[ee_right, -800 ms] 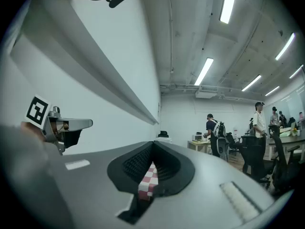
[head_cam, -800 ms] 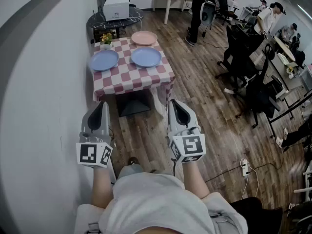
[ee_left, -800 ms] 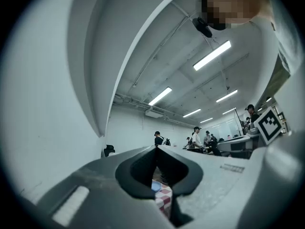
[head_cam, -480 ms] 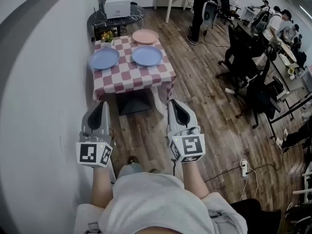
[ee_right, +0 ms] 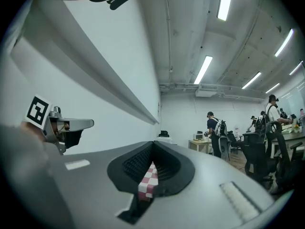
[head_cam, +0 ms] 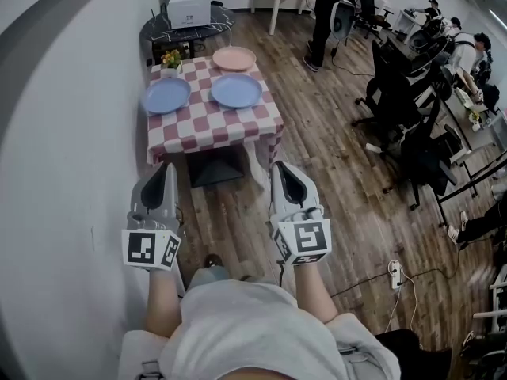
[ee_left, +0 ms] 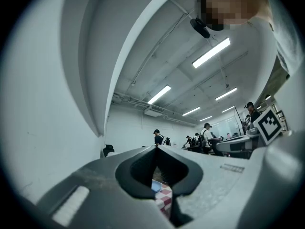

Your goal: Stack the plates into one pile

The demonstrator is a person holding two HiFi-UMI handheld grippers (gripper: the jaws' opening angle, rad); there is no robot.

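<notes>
Three plates lie apart on a small table with a red-and-white checked cloth (head_cam: 207, 127): a blue plate (head_cam: 166, 96) at the left, a second blue plate (head_cam: 236, 90) at the right, a pink plate (head_cam: 234, 58) at the far side. My left gripper (head_cam: 165, 168) and right gripper (head_cam: 283, 166) are held level over the wooden floor, well short of the table's near edge. Both are shut with nothing between the jaws. Through the jaw notches, a sliver of the checked cloth (ee_right: 148, 182) and a bit of blue plate (ee_left: 156, 187) show.
A white wall runs along the left. A flower pot (head_cam: 171, 59) stands on the table's far left corner. Behind it a round stand carries a white printer (head_cam: 189, 7). Office chairs (head_cam: 400, 113), desks and several people fill the right side. A power strip (head_cam: 395, 271) lies on the floor.
</notes>
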